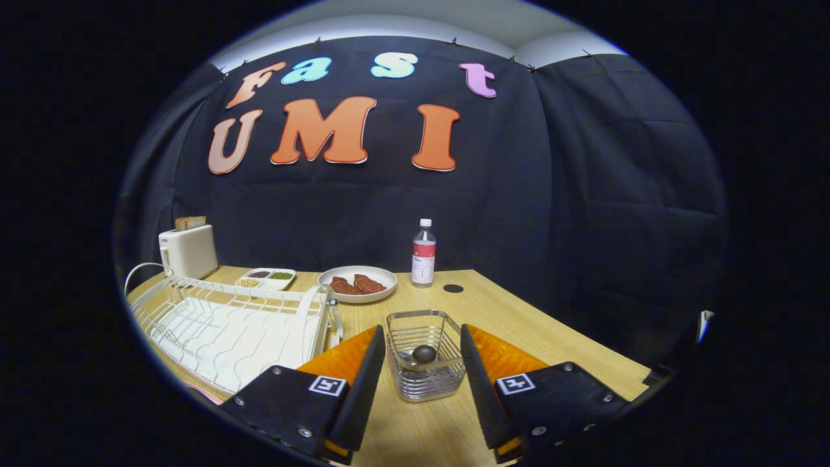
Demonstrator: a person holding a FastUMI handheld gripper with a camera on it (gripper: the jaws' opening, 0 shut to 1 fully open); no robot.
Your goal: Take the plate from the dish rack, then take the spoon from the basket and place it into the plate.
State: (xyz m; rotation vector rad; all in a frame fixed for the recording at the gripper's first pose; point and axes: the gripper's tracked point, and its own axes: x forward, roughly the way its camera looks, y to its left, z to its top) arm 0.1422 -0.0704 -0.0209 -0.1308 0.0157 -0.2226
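A small wire basket (pixel 429 381) stands on the wooden table (pixel 519 324), just ahead of my gripper (pixel 423 334) and partly between its two fingers. Inside it, a dark rounded end of the spoon (pixel 425 354) leans against the wires. The fingers stand wide apart, one on each side of the basket, touching nothing. The white dish rack (pixel 227 324) lies left of the left finger, its wire slots bare. A thin pink rim (pixel 200 392) peeks out below the rack beside the left finger; what it belongs to I cannot tell.
Along the back stand a white toaster (pixel 188 251) with bread in it, a small divided dish (pixel 266 277), a plate of brown meat pieces (pixel 358 283) and a water bottle (pixel 423 253). The table's edge runs diagonally on the right.
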